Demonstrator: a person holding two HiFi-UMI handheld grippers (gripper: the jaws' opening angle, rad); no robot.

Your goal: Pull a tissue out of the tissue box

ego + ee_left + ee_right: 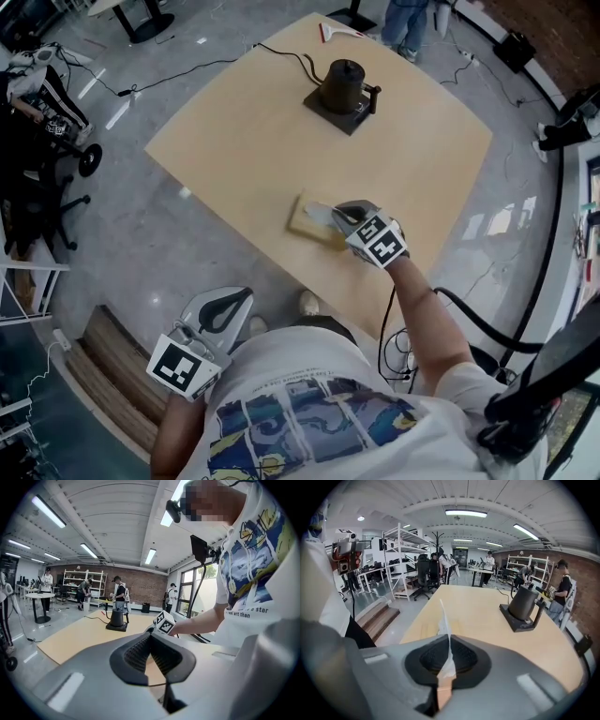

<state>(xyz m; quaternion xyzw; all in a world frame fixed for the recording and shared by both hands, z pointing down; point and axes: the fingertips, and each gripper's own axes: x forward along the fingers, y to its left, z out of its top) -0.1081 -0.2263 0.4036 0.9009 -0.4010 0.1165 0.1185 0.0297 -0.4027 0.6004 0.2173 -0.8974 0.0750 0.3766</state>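
Head view: right tongs sit at the right end of the tissue box, with a white tissue running from the box top into them. The box lies near the near edge of the surface, well apart from the kettle at the far side. Left tongs hang off the surface, near the person's body, over the floor. Main risk, as a judgement: nothing braces the box, so a pull can drag or lift it rather than feed out the sheet. Only this view shows the box, the tissue and both tongs together.

Left gripper view: jaw tips meet, clenched on nothing. It looks across the surface at the right tongs' marker cube and the arm. The box is hidden behind them. This view confirms the left side is not helping, which the right gripper view cannot show.

Right gripper view: jaws clenched on the tissue, a thin strip standing up between the pads. The bite looks narrow, so the tissue probably slips or tears if yanked at an angle. Only this view proves the grip. The box itself is mostly hidden behind the jaws.
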